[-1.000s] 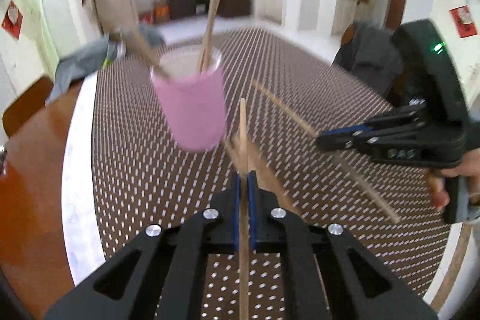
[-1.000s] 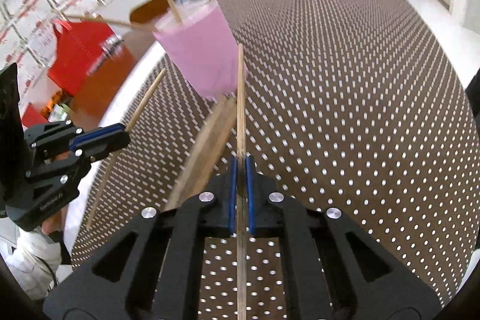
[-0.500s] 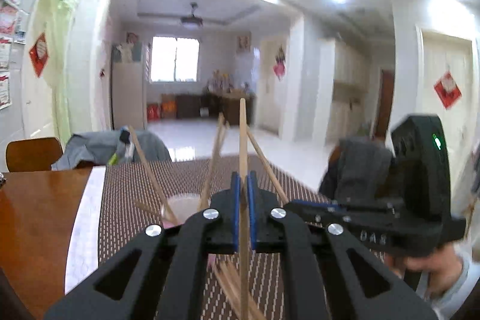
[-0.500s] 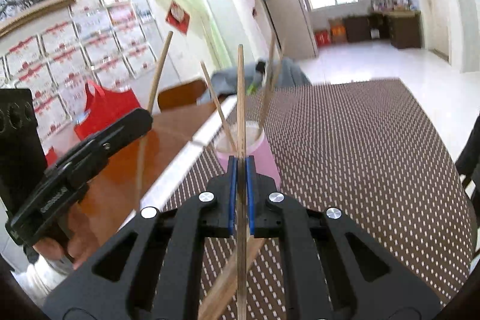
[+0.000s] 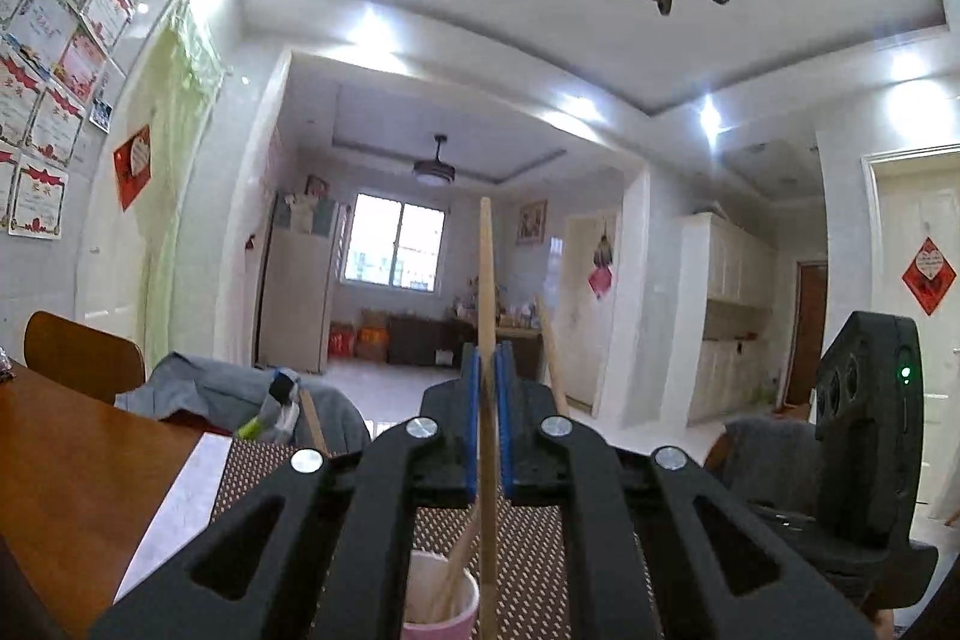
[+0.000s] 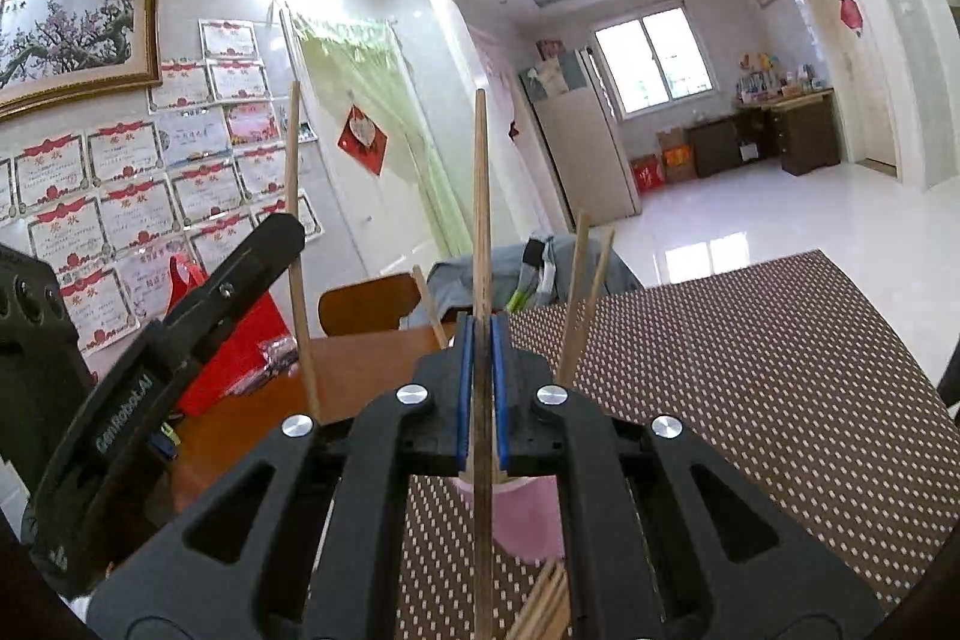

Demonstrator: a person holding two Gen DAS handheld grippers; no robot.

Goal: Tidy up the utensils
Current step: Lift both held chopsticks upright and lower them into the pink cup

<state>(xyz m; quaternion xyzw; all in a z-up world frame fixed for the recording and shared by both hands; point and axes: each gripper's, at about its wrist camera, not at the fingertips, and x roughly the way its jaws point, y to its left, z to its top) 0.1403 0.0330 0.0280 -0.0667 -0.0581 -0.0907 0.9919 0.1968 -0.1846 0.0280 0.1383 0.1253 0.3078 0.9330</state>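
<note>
Partly done: pink cup (image 5: 441,604) at bottom centre already holds chopsticks; left gripper (image 5: 487,400) and right gripper (image 6: 480,388) each pinch one chopstick (image 5: 486,280) fully closed, loose sticks (image 6: 543,607) remain on the mat.

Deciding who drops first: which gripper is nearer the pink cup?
Left, probably: the pink cup sits right beneath the left gripper's fingers; it lies below and ahead of the right gripper.

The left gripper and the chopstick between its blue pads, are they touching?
Touching. The left wrist view shows the left gripper shut on the chopstick, both blue pads pressed against its sides with no gap.
</note>
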